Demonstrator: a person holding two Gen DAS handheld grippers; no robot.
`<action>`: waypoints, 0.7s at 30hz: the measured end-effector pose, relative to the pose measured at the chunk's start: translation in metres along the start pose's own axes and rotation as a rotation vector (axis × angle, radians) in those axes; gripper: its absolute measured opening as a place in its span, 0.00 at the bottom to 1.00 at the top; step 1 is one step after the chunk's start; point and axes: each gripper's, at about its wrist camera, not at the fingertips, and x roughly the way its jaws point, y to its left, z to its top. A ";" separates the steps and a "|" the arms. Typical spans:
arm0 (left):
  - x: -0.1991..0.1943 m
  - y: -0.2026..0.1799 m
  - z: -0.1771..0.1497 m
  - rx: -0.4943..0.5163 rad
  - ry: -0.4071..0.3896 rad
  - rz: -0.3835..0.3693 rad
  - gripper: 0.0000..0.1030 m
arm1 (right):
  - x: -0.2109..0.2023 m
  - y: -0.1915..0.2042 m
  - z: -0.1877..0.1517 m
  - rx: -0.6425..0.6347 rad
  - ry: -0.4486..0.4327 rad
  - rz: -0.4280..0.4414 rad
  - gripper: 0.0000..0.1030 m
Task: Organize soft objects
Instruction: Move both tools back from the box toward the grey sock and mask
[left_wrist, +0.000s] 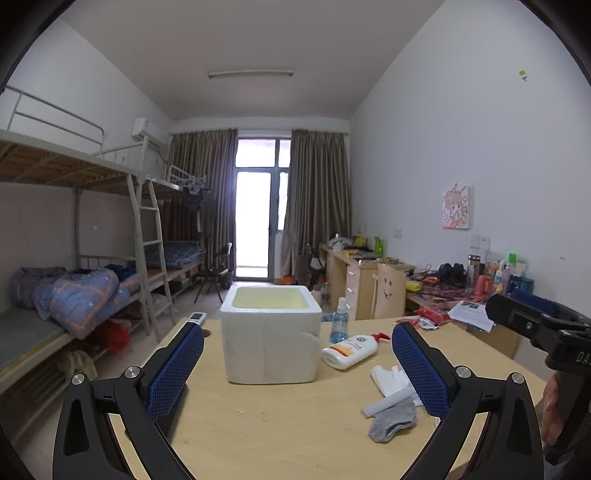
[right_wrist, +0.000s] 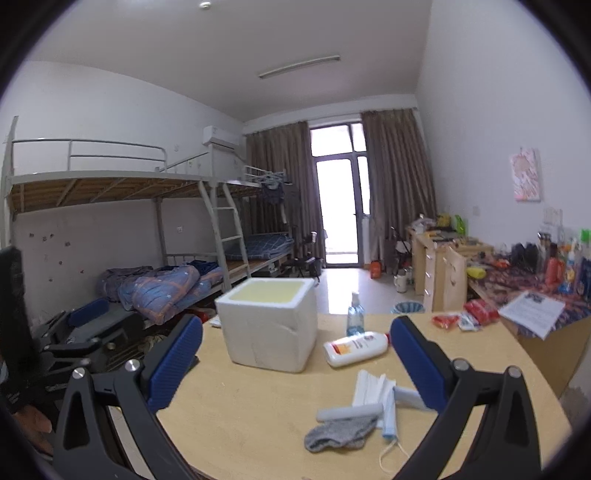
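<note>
A grey sock (left_wrist: 392, 424) (right_wrist: 340, 432) lies on the wooden table (left_wrist: 280, 424) (right_wrist: 251, 413) at the near right, with a white roll (left_wrist: 388, 400) (right_wrist: 349, 411) and face masks (left_wrist: 391, 376) (right_wrist: 376, 395) beside it. An open white foam box (left_wrist: 271, 334) (right_wrist: 269, 326) stands further back on the table. My left gripper (left_wrist: 295, 373) is open and empty, above the table in front of the box. My right gripper (right_wrist: 295, 365) is open and empty, its right finger above the masks; its body (left_wrist: 546, 325) shows at the right edge of the left wrist view.
A white lotion bottle (left_wrist: 349, 350) (right_wrist: 356, 347) lies right of the box, and a blue spray bottle (left_wrist: 338, 321) (right_wrist: 355, 315) stands behind it. Red packets (right_wrist: 465, 317) lie at the far right edge. Bunk beds (left_wrist: 81, 295) stand left, a cluttered desk (left_wrist: 443, 284) right.
</note>
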 end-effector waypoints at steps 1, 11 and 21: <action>-0.002 -0.001 -0.004 0.001 -0.010 -0.002 0.99 | 0.001 -0.003 -0.005 0.008 0.004 -0.004 1.00; 0.005 -0.019 -0.047 0.008 -0.035 0.014 0.99 | -0.016 -0.022 -0.044 0.022 -0.016 -0.076 1.00; 0.011 -0.022 -0.074 0.010 -0.007 0.009 0.99 | -0.020 -0.033 -0.075 0.010 0.006 -0.116 1.00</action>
